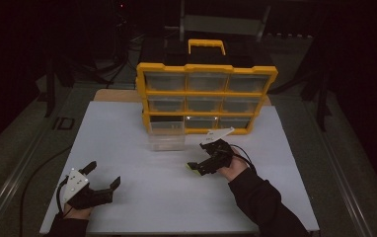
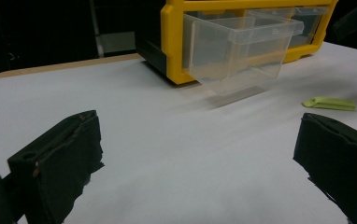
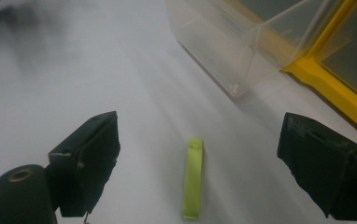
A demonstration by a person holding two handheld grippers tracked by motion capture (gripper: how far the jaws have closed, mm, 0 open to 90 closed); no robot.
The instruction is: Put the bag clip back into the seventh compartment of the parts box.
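Right gripper view: green strip (image 3: pixel 193 178) probably lies lengthwise between open jaws.

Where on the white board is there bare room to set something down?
Bare: the left half of the white board, between the left gripper and the yellow organizer, and the near edge between both forearms. Crowded: around the pulled-out clear drawer, green strip and right gripper.

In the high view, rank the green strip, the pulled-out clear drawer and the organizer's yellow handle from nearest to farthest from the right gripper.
1. Green strip: on the white board, at the tips of the right gripper.
2. Clear drawer: pulled out of the bottom row, ahead and to the left.
3. Yellow handle: on top of the organizer, at the far side.
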